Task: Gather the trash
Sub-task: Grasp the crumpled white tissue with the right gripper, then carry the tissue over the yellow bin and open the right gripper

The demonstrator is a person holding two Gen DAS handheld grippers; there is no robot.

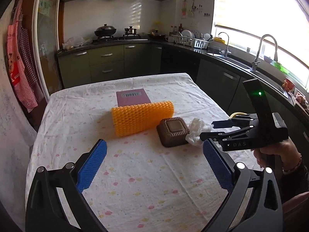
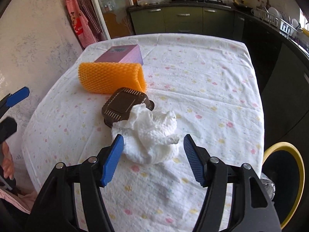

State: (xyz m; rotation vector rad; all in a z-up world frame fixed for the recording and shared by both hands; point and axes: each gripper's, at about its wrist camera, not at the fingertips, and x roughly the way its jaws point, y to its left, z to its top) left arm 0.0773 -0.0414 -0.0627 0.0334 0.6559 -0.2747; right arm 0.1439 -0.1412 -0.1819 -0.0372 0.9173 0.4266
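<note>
A crumpled white tissue [image 2: 152, 133] lies on the flowered tablecloth [image 2: 212, 77], leaning against a brown ribbed plastic tray [image 2: 123, 104]. Behind the tray are an orange foam net sleeve [image 2: 110, 79] and a pink box [image 2: 123, 55]. My right gripper [image 2: 153, 141] is open, its blue pads on either side of the tissue's near end without pressing it. In the left wrist view the right gripper [image 1: 206, 130] reaches the tissue [image 1: 195, 131] from the right, beside the tray [image 1: 172, 131] and the sleeve [image 1: 142, 118]. My left gripper [image 1: 154, 148] stands open over bare cloth, empty.
A yellow-rimmed dark bin [image 2: 297, 174] stands off the table's right edge. A wall with hanging aprons [image 1: 17, 61] runs along the left. Dark kitchen counters with a sink [image 1: 241, 63] lie behind and to the right. A person's hand [image 1: 278, 154] holds the right gripper.
</note>
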